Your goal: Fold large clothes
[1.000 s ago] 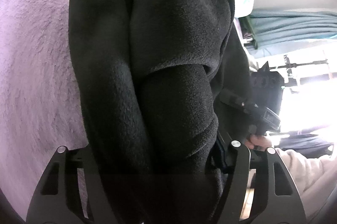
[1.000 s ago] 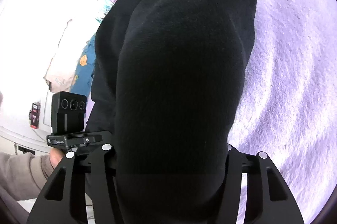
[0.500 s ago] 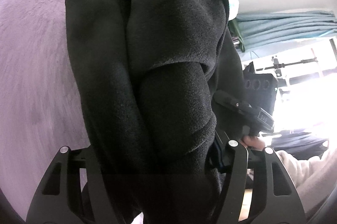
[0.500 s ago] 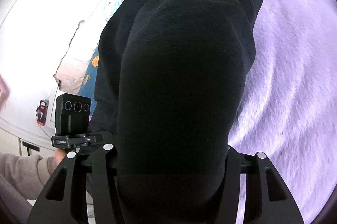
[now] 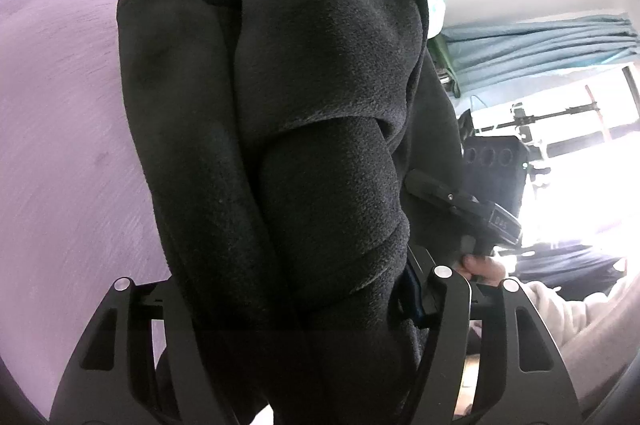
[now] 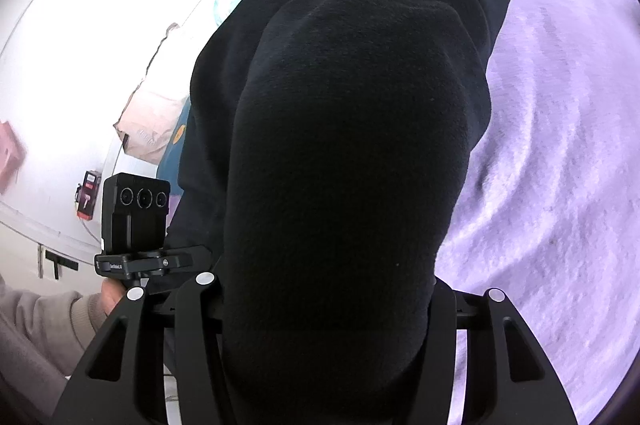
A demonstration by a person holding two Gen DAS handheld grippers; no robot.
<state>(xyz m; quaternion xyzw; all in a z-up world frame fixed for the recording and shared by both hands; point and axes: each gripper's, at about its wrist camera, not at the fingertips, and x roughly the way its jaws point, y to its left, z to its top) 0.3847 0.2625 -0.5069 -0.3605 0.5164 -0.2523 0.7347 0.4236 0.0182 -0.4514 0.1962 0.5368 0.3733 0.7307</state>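
Both claws, left (image 5: 296,305) and right (image 6: 320,309), clamp a bunched black fleece garment (image 5: 320,105) above a lilac bedspread (image 6: 560,145).

Little can be read. A black mounting plate (image 6: 150,262) under the three-lens camera block (image 6: 136,211) carries small white lettering, too fine to make out. A small label (image 5: 502,221) on the other hand-held gripper's handle shows pale characters, also not legible.
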